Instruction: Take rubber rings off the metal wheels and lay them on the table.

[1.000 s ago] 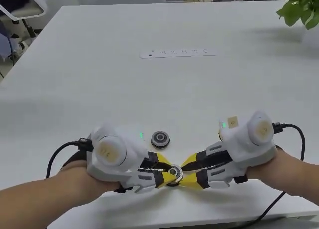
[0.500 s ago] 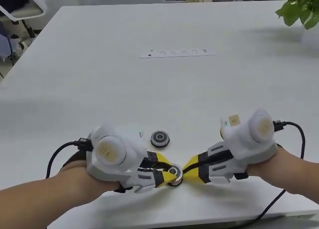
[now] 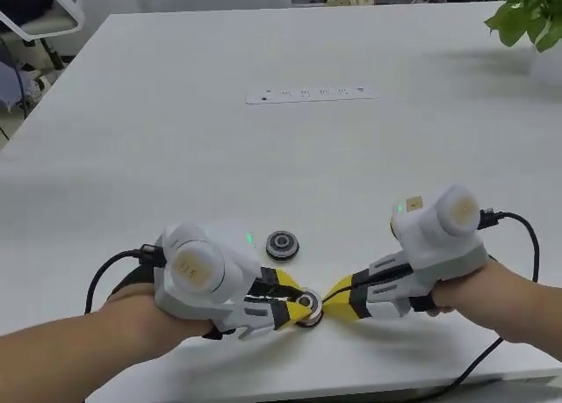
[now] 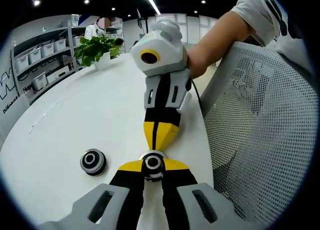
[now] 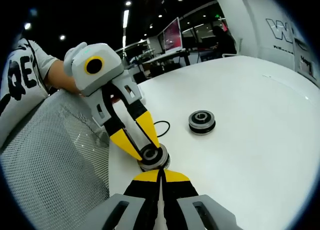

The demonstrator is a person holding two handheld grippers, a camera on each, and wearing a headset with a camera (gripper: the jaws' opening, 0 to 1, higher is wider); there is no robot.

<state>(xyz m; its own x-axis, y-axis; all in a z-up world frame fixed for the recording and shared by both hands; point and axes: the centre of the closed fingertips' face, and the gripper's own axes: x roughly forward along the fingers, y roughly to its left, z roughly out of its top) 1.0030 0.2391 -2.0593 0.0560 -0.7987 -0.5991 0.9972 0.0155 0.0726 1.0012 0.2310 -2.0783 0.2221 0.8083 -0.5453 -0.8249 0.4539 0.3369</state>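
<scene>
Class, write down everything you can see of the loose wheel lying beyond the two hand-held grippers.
The loose wheel is a small round disc lying flat on the white table, with nothing touching it. Its centre looks like shiny metal with a hole; a black, rubber-looking ring wraps its rim. It sits beyond the left hand-held gripper, apart from the held wheel.

White table (image 3: 263,157), black-ringed silver wheel (image 5: 154,157), white left hand-held gripper (image 3: 300,304) (yellow-tipped black jaws)
</scene>
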